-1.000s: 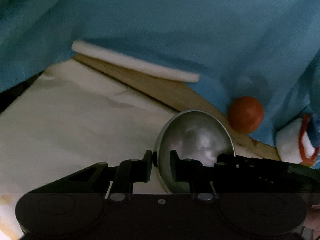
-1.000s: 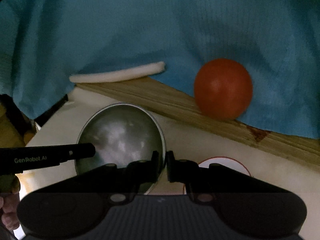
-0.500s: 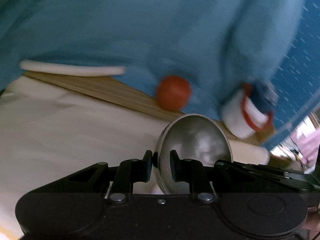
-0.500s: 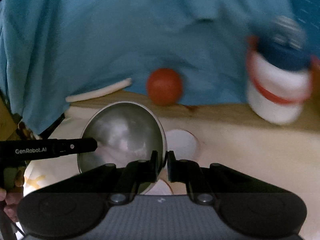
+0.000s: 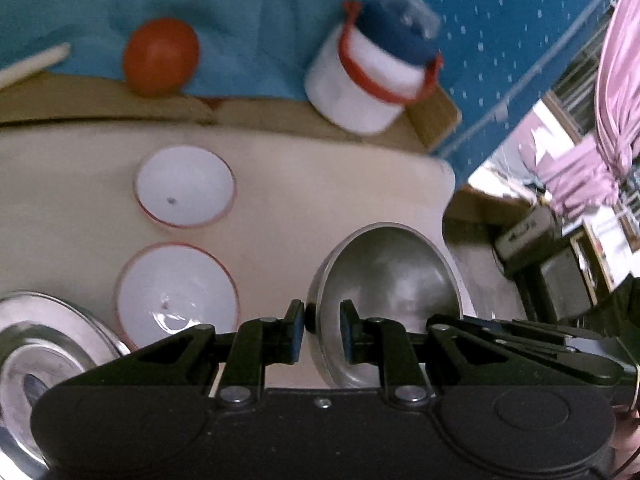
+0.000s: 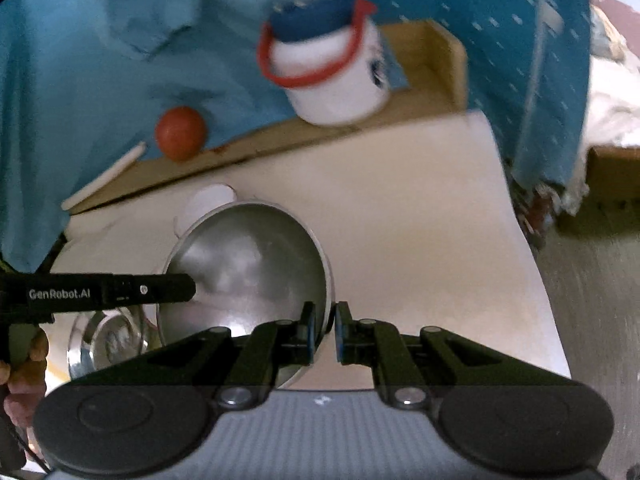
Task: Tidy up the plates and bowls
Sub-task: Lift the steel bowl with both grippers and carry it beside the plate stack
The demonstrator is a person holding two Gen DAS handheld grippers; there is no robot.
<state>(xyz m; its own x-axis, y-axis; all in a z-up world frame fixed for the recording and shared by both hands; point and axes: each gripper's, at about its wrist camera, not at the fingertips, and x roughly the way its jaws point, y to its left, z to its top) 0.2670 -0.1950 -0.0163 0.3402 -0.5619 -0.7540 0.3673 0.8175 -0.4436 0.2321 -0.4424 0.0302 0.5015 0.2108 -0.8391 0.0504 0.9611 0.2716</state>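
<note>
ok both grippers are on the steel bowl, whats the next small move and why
Probably lower the steel bowl onto bare table right of the two white bowls. Left gripper and right gripper clamp opposite rims and it looks held off the surface.

"GenRobot.AI" reads in pale letters along the black left gripper (image 6: 116,292), which reaches across the steel bowl (image 6: 248,276). Dark marks on the white jar (image 6: 336,76) beyond that bowl are too blurred to read.
</note>
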